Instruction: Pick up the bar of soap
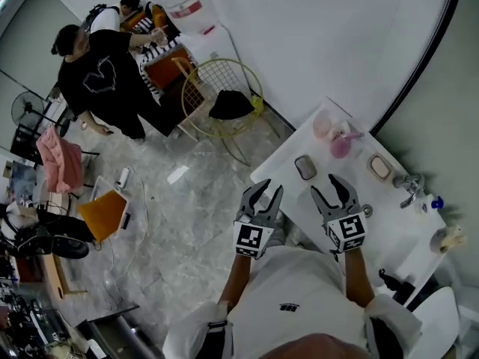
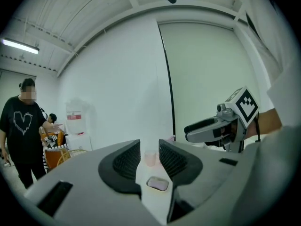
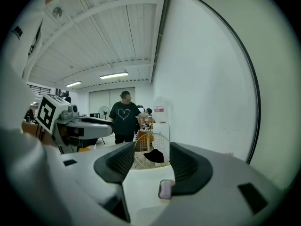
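Seen from my head, I stand at a white desk [image 1: 397,226] with both grippers held over its near edge. The soap [image 1: 306,168], a pale pinkish bar, lies flat in a dark-rimmed dish [image 1: 299,160] just ahead of the grippers and between them. A second, beige bar [image 1: 380,168] lies further right near the tap [image 1: 412,191]; I cannot tell which one the task means, so I take the nearer. My left gripper [image 1: 268,191] has its jaws apart with nothing in them; its own view frames the soap low between the jaws, with a pink cup [image 2: 150,157] behind it. My right gripper [image 1: 326,187] is likewise apart and empty, and in its own view the soap shows just beside its right jaw. I judge the soap to be light, stiff and small, likely slick if wet, and prone to squirt out of a hard pinch. It sits low inside the dish rim, so I would come down from above, set the pads on its two long sides and squeeze gently; the dish looks light and may slide or lift with it
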Motion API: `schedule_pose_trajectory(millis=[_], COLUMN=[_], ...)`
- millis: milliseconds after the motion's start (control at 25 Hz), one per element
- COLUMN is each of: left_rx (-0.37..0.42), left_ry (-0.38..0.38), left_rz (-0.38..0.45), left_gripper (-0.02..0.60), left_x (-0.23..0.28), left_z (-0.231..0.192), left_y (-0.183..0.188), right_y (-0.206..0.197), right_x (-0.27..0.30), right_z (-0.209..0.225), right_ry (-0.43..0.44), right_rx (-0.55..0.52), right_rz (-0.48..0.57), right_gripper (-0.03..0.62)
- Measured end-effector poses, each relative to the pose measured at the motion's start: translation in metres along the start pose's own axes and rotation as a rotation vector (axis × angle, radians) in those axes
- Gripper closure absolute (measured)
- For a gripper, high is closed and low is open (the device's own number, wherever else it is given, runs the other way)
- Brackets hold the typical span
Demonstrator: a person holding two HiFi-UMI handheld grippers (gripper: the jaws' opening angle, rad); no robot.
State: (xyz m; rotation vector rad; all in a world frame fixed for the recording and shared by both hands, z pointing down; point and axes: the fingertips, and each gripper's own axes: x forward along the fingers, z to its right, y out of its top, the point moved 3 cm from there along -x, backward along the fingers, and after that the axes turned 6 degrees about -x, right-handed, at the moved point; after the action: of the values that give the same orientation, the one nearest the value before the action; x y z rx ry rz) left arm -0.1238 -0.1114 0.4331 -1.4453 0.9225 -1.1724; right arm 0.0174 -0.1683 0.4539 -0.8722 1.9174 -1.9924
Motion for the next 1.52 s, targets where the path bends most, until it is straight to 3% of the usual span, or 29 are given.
schedule_pose_trajectory(millis=[720,1120,1520], left_rx=[-0.016,-0.026,-0.028], left_ry=[-0.220,-0.382,-0.437], left_rz=[-0.070,-0.143,-0.228], left_gripper=[0.462,0.462,0.462], left_x=[0.084,0.135,0.164], left_z=[-0.088,-0.103,-0.093], left_y=[-0.017,-0.048,-0.087], right_y=[-0.008,-0.038,-0.087], right_x=[0.088,0.115,0.123], right_z=[0.022,0.038,0.047], right_ry=[-0.195,-0.318,-0.314], right_rx=[0.059,0.105,0.136], right_rz=[-0.122,-0.236,-0.341], right_gripper=[0.358,0.379,0.388])
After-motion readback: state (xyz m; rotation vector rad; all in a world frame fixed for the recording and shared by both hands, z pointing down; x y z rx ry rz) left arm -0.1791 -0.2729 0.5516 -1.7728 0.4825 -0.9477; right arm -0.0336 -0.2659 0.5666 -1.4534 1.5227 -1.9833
